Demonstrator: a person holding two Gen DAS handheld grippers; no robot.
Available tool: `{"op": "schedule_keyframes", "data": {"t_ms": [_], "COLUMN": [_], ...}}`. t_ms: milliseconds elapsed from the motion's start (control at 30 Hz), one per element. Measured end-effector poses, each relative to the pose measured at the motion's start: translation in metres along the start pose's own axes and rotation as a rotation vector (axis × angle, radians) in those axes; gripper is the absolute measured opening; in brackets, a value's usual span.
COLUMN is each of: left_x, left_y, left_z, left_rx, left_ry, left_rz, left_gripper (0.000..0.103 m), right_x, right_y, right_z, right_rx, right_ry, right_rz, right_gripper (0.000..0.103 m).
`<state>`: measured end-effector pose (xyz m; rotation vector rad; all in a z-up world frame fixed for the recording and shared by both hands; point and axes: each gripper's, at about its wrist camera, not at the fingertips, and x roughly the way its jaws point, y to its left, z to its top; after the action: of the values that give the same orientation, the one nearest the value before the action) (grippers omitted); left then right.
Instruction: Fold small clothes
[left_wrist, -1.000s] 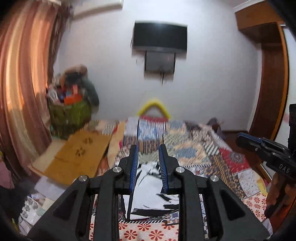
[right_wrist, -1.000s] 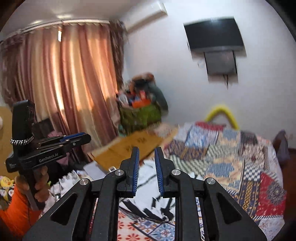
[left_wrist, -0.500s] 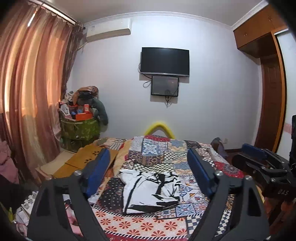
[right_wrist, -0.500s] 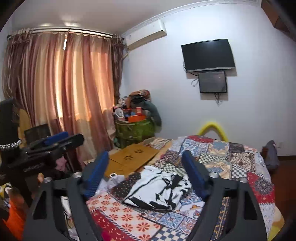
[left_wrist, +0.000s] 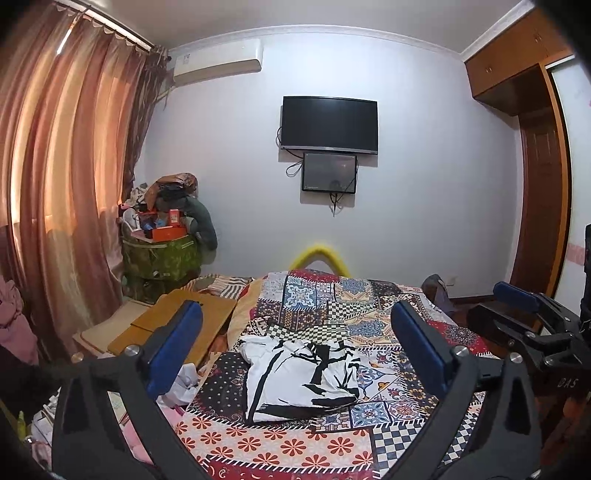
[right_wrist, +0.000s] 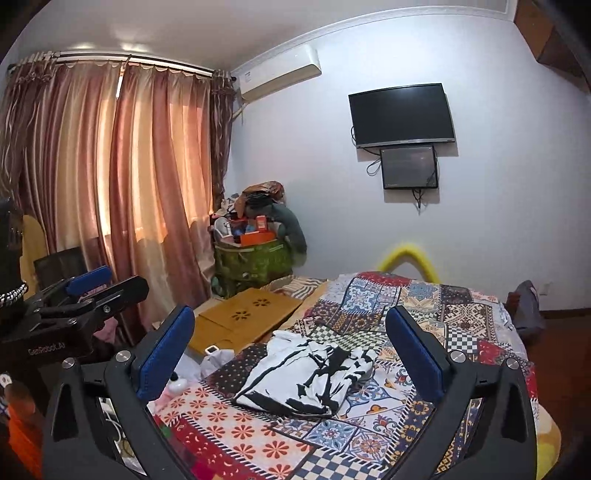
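- White garment w/ black stripes (left_wrist: 299, 376) lies on the patchwork bedspread (left_wrist: 332, 302), near the bed's front-middle; bunched into a rough rectangle, edges uneven, some layers overlapping; can't tell if it's a loose fold or just a heap
- Left gripper (left_wrist: 295, 350): jaws wide apart, nothing between them; held above and short of the garment, not touching
- Right gripper (right_wrist: 291, 354): jaws likewise spread wide, empty; also clear of the cloth
- Handling, judged: thin soft fabric, light, no stiffness; will drape and sag from any pinch point, may drag on the bedspread; not fragile, not slippery
- Where to grip, judged: pinch at an outer edge or corner, one gripper each side, so the cloth hangs flat; a mid-panel grab would only bunch it more
- Sleeves/collar not clearly made out, so exact corners uncertain
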<state>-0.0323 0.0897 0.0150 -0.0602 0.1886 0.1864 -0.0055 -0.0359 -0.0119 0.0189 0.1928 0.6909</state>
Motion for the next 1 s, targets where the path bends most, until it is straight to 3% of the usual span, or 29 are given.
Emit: {"op": "schedule_keyframes", "data": {"t_ms": [1000], "left_x": [0.017], "left_y": [0.001], "left_z": [-0.011], "left_rx": [-0.015], "left_ry": [0.05], "left_rz": [-0.013], "left_gripper": [0.103], "right_x": [0.004], "right_y": [0.003], "right_z": [-0.001], "right_rx": [-0.012], "right_ry": [0.032], "right_rz": [-0.026], "right_gripper": [0.103]}}
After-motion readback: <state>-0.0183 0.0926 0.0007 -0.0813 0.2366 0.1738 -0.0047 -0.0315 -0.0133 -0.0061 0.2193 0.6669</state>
